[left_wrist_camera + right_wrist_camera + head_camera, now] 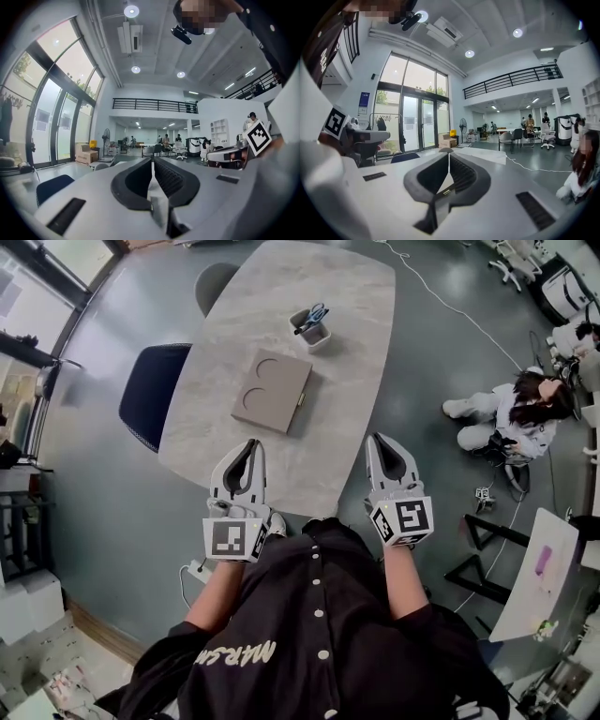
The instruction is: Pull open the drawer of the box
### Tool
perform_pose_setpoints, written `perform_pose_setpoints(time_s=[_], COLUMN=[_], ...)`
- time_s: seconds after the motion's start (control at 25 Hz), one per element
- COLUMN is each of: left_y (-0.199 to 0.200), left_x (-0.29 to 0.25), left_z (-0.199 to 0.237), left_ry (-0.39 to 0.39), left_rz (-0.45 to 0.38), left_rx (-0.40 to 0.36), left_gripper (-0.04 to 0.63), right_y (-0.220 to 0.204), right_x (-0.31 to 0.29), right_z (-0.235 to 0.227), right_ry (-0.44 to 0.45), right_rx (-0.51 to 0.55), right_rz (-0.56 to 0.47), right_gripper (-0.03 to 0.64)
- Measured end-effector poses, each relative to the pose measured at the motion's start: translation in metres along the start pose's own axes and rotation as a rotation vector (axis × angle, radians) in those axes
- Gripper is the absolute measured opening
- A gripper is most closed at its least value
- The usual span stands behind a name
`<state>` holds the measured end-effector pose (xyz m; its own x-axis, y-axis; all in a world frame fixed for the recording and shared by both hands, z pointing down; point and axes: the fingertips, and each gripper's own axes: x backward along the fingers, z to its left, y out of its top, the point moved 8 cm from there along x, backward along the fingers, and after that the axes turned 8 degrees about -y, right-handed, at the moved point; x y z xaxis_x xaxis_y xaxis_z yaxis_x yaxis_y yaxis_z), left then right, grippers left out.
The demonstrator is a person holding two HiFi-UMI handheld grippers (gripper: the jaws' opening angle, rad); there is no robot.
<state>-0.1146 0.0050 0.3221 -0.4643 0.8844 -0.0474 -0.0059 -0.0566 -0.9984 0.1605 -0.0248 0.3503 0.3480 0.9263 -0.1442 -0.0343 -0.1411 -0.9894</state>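
A flat brown box with two half-round cutouts in its top lies on the grey marble table. A small fitting shows on the box's right edge. My left gripper hovers over the table's near edge, well short of the box, jaws together and empty. My right gripper is level with it at the table's near right corner, also shut on nothing. Both gripper views look out flat across the room, with the left gripper and right gripper shut, and neither shows the box.
A grey cup holding scissors and pens stands just beyond the box. A dark blue chair and a grey chair stand at the table's left side. A person sits on the floor at the right, by a white desk.
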Motion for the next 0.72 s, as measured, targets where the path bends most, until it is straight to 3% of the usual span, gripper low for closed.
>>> perform_pose_setpoints(time_s=[0.32,0.72], left_y=[0.005,-0.003], left_x=[-0.033,-0.039], left_z=[-0.019,0.01], left_ry=[0.071,0.059], left_rz=[0.0,0.027], left_rx=[-0.017,0.026], left_gripper=[0.026,0.026], right_y=[-0.004,-0.018], right_x=[-0.028,-0.077], right_z=[-0.041,-0.017], right_ry=[0.074,0.143], right_rx=[-0.006,0.059], right_rz=[0.01,0.06], right_gripper=[0.0,0.0])
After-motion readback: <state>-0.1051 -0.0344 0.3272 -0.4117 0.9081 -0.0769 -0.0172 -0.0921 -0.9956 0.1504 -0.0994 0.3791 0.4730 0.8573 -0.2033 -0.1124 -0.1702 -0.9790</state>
